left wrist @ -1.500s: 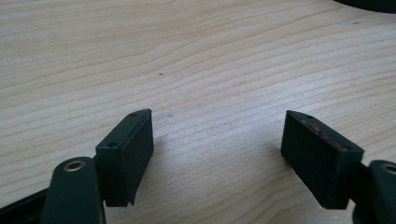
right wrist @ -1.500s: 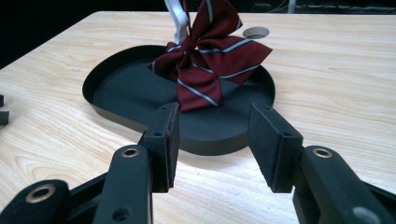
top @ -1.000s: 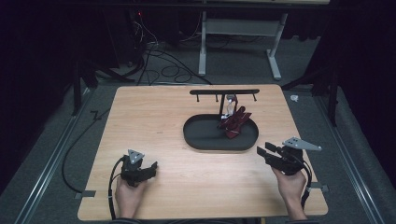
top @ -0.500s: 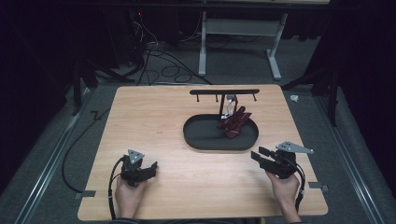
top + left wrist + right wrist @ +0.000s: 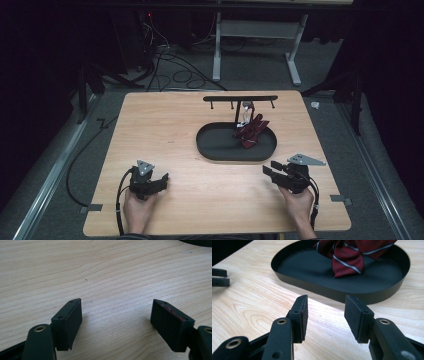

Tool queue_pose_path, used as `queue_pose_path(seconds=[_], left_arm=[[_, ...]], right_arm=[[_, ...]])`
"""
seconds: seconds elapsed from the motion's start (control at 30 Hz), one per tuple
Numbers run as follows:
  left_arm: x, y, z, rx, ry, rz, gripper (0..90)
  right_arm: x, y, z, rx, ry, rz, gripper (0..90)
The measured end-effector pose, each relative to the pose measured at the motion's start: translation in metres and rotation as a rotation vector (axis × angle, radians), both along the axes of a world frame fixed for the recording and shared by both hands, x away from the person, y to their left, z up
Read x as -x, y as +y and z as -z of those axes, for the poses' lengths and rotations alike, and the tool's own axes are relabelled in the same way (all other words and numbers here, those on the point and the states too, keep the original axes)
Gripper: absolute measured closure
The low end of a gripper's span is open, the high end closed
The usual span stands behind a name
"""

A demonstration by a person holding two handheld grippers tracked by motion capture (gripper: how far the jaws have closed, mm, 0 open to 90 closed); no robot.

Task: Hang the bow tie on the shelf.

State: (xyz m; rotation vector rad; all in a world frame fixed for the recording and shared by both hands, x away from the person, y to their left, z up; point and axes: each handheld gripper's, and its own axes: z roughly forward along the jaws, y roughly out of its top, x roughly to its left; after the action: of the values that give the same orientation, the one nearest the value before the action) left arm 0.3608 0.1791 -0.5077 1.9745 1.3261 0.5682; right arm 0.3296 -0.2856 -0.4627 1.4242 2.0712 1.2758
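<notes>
A dark red striped tie (image 5: 251, 131) lies bunched in the right half of a black oval tray (image 5: 215, 147) at the table's middle right, below a black T-shaped rack (image 5: 240, 98). In the right gripper view the tie (image 5: 352, 255) and tray (image 5: 329, 291) lie just ahead of my right gripper (image 5: 325, 316), whose jaws stand open and empty over the wood. From above, my right gripper (image 5: 272, 170) sits by the tray's near right rim. My left gripper (image 5: 162, 179) rests near the front left, and its own view shows the left gripper (image 5: 116, 322) open over bare wood.
The wooden table (image 5: 165, 125) has bare room on its left half. The rack's bar carries small pegs. Cables (image 5: 165, 60) and a table frame (image 5: 255, 45) lie on the dark floor behind. A metal rail (image 5: 50, 175) runs along the left.
My right gripper has come down and moved left, closer to the tray's near rim. The left gripper, tie and tray have stayed put.
</notes>
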Motion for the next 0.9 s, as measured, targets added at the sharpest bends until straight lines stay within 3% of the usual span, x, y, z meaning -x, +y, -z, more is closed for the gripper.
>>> queue_pose_path(seconds=[0.37,0.9], left_arm=[[0.000,0.000,0.000,0.000,0.000,0.000,25.8],[0.000,0.000,0.000,0.000,0.000,0.001,25.8]], right_arm=[[-0.002,0.011,0.015,0.066,0.036,-0.012,55.7],[-0.007,0.020,0.030,0.146,0.055,-0.010,55.7]])
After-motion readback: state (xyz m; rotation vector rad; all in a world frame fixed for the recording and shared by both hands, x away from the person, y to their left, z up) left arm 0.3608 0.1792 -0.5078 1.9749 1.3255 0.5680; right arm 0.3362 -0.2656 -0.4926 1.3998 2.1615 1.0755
